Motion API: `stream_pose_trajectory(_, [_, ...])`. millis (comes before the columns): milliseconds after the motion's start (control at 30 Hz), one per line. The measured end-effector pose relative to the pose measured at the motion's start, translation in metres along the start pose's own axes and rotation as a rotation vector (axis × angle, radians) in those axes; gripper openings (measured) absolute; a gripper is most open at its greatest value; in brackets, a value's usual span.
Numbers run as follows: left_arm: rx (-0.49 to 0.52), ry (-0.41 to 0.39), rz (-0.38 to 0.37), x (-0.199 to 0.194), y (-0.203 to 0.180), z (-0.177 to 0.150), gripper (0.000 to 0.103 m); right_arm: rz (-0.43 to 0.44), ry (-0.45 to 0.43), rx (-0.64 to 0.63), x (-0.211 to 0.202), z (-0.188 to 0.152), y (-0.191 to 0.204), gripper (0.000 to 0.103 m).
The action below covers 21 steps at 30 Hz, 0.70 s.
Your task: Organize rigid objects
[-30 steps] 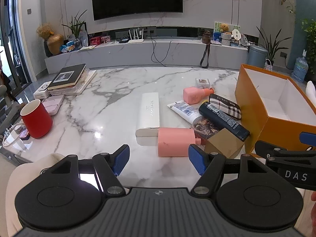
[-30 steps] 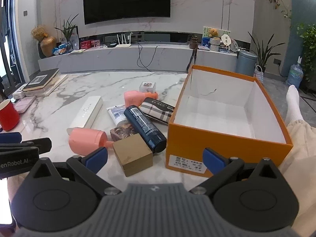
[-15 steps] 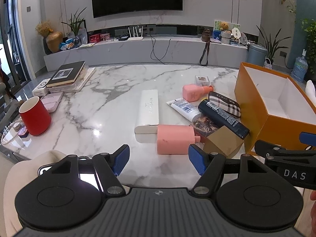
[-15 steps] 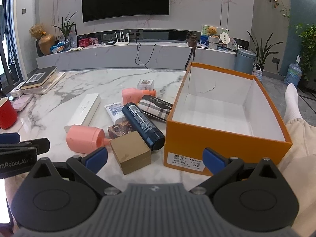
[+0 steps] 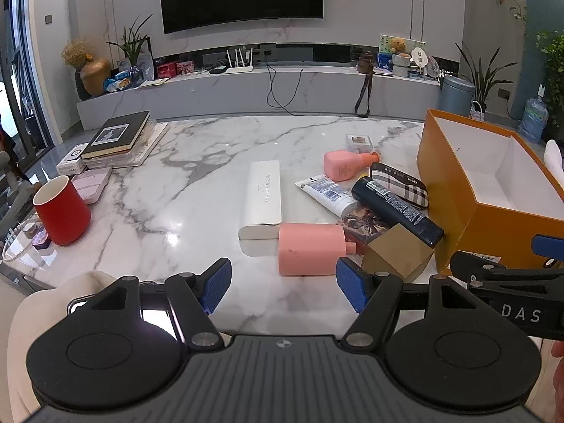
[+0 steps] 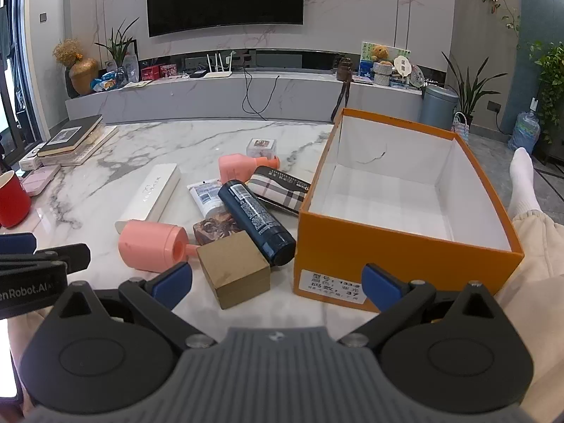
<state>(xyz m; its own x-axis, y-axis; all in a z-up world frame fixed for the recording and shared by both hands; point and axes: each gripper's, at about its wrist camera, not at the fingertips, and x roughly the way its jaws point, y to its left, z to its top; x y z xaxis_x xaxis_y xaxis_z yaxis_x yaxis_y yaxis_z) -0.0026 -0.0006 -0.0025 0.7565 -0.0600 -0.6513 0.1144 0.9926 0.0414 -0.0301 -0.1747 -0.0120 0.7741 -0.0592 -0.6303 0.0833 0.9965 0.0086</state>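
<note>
Hovering low over the desk, both claws stayed apart and empty, edging closer: left claw facing pink bottle; right claw facing cube. Box ahead-right, empty; sorting unstarted.

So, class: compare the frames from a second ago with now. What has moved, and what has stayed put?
Only the cameras drift slightly. Both the left gripper and right gripper stay open and empty. The pink bottle, brown cube and orange box lie unmoved.

Both grippers' fingers spread, unladen
</note>
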Motion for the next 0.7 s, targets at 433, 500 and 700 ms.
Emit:
stream_pose_trajectory(433, [0.001, 0.0, 0.0, 0.0003, -0.001, 0.0001, 0.081, -0.001, 0.006, -0.002, 0.0016, 0.0008, 0.0017, 0.101])
stream_pose_trajectory(500, [0.0, 0.0, 0.001, 0.0003, -0.0009, 0.0003, 0.081, 0.001, 0.004, -0.003, 0.0016, 0.001, 0.0017, 0.101])
stream_pose_trajectory(700, [0.0, 0.003, -0.001, 0.0008, -0.0013, 0.0006, 0.081, 0.003, 0.002, -0.004, 0.0015, 0.0005, 0.001, 0.101])
